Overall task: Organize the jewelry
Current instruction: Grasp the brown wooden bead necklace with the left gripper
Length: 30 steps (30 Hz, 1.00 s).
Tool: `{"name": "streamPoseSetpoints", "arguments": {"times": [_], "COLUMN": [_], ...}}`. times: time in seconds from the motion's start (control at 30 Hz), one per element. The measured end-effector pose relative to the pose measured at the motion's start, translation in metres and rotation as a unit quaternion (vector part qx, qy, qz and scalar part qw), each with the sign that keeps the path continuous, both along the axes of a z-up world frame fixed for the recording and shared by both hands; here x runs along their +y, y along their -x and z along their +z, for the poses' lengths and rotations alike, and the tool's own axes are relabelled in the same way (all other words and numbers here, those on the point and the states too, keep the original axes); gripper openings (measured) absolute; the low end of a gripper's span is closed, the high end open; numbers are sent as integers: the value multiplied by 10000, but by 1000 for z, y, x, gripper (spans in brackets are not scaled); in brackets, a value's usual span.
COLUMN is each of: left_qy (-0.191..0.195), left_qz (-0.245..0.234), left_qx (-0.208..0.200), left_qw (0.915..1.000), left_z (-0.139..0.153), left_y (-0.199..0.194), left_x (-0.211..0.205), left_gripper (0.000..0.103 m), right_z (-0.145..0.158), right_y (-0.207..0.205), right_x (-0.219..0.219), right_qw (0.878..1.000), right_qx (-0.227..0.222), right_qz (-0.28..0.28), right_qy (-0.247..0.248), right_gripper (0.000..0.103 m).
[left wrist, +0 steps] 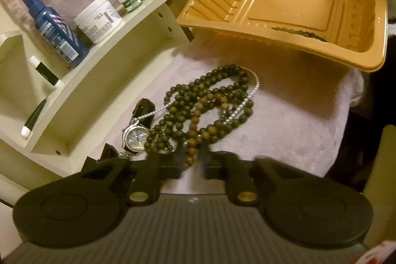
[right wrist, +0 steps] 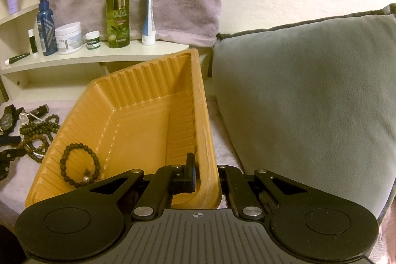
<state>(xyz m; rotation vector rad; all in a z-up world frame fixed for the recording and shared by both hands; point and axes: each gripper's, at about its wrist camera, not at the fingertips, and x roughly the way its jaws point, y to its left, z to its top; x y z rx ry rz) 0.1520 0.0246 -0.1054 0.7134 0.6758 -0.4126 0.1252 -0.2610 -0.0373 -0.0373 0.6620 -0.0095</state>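
Note:
An orange plastic tray (right wrist: 138, 115) is tilted up, its right rim clamped in my right gripper (right wrist: 205, 175), which is shut on it. A dark bead bracelet (right wrist: 79, 165) lies in the tray's low corner; it also shows in the left wrist view (left wrist: 299, 33). On the lilac towel lies a pile of green and brown bead strands (left wrist: 205, 110) with a silver chain (left wrist: 245, 100) and a silver watch (left wrist: 136, 137). My left gripper (left wrist: 191, 160) hovers at the pile's near edge, its jaws a little apart around a brown strand (left wrist: 191, 152); grip unclear.
A cream corner shelf (left wrist: 99, 61) holds a blue bottle (left wrist: 54, 29), a white jar (left wrist: 99, 19), a green olive bottle (right wrist: 118, 9) and tubes. A grey cushion (right wrist: 309, 95) stands right of the tray. Black watches (right wrist: 7, 120) lie at the far left.

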Motion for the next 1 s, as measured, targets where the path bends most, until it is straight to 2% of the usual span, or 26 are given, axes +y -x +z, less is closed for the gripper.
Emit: {"name": "streamPoseSetpoints", "arguments": {"times": [0.17,0.33,0.63,1.0], "left_qy": [58,400,1395,2033], "left_qz": [73,330,543,635], "left_qx": [-54,-196,-486,-811], "left_qw": [9999,9985,9875,9737], "left_z": [8,29,95,162], "left_y": [5,12,6,-9], "left_x": [2,7,28,55], "left_gripper": [6,6,6,6], "right_z": [0,0,1,4], "right_y": [0,1,2,4], "right_x": [0,0,1,1], "right_qw": [10000,10000,10000,9999], "right_qx": [-2,-9,-41,-145], "right_qz": [-6,-5,1,37], "right_qy": [-8,-11,-27,-74], "right_gripper": [5,5,5,5]}}
